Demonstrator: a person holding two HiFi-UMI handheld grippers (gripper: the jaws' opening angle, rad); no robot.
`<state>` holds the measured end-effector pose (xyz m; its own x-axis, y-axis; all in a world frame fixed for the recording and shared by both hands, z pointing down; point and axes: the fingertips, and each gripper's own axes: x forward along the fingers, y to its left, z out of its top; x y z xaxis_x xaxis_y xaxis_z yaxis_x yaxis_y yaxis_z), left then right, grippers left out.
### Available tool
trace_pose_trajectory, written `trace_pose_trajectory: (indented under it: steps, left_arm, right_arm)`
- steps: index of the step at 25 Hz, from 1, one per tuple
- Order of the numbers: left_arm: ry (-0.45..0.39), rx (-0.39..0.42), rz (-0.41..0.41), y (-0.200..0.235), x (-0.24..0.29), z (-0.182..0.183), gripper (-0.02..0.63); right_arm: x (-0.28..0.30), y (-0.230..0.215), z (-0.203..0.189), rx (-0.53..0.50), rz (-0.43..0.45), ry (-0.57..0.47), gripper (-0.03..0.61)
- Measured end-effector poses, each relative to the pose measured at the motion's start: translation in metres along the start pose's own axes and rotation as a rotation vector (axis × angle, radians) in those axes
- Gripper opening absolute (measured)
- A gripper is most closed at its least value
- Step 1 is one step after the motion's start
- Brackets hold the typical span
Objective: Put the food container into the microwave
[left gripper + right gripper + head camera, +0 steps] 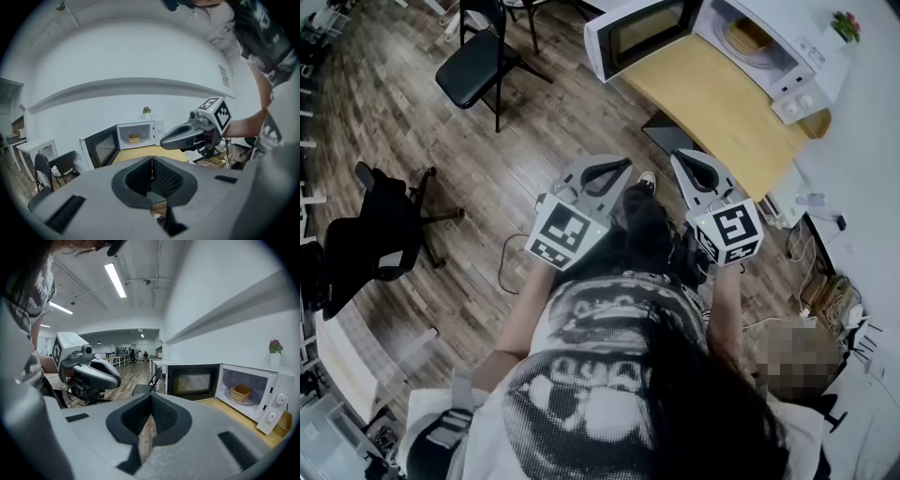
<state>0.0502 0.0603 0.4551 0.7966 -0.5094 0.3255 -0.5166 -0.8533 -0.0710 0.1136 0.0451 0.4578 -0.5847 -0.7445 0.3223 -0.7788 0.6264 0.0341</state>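
A wood-plank floor (487,159) fills most of the head view. At the upper right a pale wooden worktop (722,103) stands against a white wall. On the worktop sits a white microwave (787,47) with its door (642,33) swung fully open to the left. Well apart from it are a black folding chair (478,70) at the top and a black office chair (366,244) at the left edge.

The person, in a patterned T-shirt (600,375), holds both grippers side by side in front of the body, short of the worktop and pointing toward it. The left gripper (605,173) has its jaws pressed together with nothing between them, as its own view shows. The right gripper (698,169) has its jaws together too, and it is empty.

The food container (750,36), a small tan tub, is inside the microwave on the round turntable plate (244,400). Neither gripper touches it. A small potted plant (845,25) stands on top of the microwave.
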Motion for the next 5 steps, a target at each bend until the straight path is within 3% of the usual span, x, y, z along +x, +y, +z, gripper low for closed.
trace_pose_trajectory:
  steps: [5]
  left_arm:
    - [-0.003,0.005,-0.016,-0.0044,0.0034,0.0025,0.001]
  right_arm:
    - [-0.0016,-0.0066,0.0011,0.0,-0.01,-0.003,0.003]
